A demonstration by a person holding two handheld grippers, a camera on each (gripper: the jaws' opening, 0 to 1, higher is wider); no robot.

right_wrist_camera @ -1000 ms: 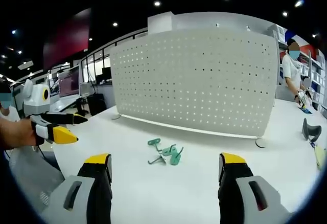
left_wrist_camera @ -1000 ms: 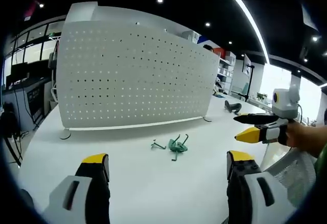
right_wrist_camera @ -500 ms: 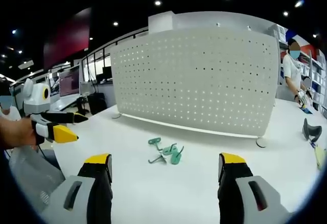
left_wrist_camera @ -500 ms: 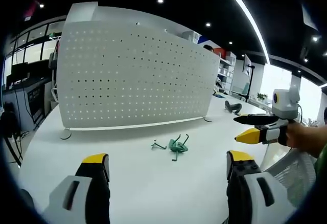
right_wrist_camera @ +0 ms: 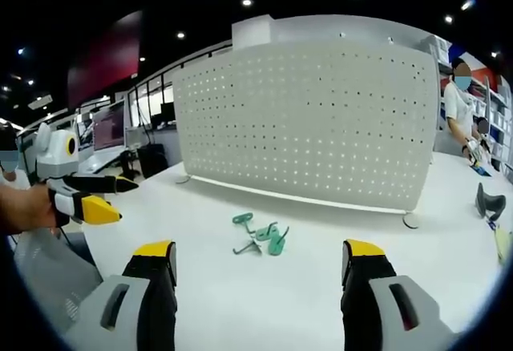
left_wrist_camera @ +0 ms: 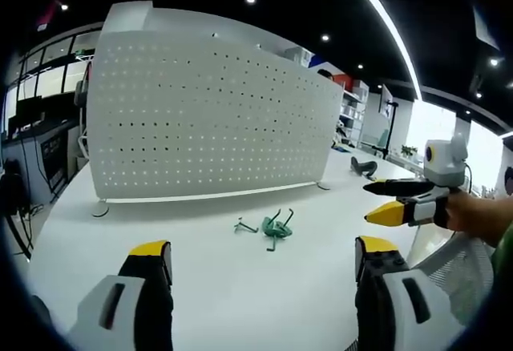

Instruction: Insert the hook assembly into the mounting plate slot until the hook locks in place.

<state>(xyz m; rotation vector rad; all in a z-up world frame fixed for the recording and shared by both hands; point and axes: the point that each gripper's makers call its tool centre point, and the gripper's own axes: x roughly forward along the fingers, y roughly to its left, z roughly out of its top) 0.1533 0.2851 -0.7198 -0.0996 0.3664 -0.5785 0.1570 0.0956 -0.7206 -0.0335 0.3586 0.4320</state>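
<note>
No writing is showing on anything. The green hooks are lying in a loose pile on the white table, in front of the upright pegboard, with bare tabletop all round them. The left gripper is hovering low at their 6 o'clock, jaws wide apart. The right gripper is hovering likewise, jaws apart, holding nothing. A hand is gripping it at the table's edge.

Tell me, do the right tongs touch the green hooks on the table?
Apart. In the right gripper view, the right tongs stand open, and bare white table lies between them and the green hooks.
</note>
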